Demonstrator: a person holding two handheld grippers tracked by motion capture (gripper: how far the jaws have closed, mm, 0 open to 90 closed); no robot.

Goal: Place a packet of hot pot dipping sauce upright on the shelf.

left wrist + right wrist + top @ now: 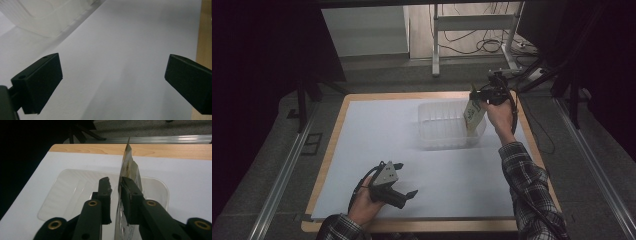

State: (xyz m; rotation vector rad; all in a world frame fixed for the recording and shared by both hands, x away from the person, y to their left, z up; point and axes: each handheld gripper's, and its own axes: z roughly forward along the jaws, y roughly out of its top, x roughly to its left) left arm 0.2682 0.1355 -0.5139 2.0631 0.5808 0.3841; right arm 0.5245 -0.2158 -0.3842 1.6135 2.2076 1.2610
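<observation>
- The right gripper is hanging over the clear plastic container, its jaws standing narrowly apart around a flat packet; whether both are pressing it cannot be told.
- The packet is hanging at the container's right end; its green printing is too blurred to read.
- The left gripper is resting low over the white sheet, jaws gaping wide and holding nothing.

A lab: dark curtains, floor rails and loose cables.
</observation>
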